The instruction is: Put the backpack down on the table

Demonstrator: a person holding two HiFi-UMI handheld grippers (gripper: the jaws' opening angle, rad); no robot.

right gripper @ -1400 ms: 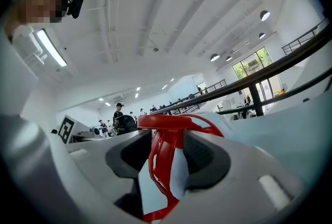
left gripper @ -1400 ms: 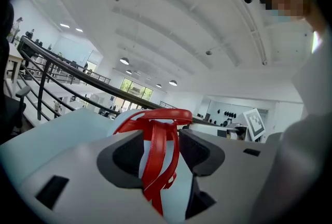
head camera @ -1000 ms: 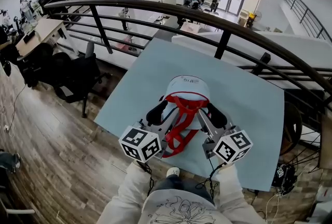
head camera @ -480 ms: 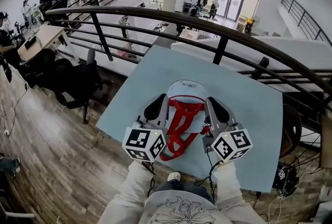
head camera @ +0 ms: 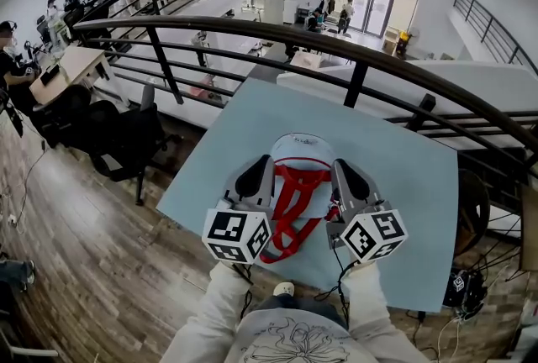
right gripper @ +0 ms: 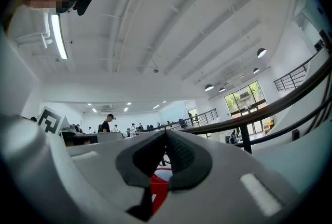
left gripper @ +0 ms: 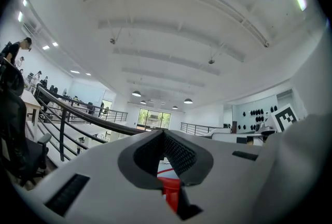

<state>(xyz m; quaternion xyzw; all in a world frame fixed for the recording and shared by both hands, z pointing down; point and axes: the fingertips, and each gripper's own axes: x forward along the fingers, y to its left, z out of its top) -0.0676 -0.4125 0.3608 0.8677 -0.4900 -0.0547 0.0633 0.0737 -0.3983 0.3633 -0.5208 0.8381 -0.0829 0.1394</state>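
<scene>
A white backpack with red straps lies on the pale blue table, its top pointing away from me. My left gripper is at the pack's left side and my right gripper at its right side, both pointing away from me. In the left gripper view the left gripper has its pads together, with a red strap pinched low between them. The right gripper view shows the same: the right gripper is shut, with a red strap caught between its jaws.
A dark metal railing curves past the table's far edge, with a lower floor of desks beyond it. A black office chair stands on the wooden floor to the left. The table's near edge is just in front of my body.
Both grippers' jaws, spread wide around the straps a second ago, have shut on them. Both grippers have risen a little, and the straps are drawn together.
</scene>
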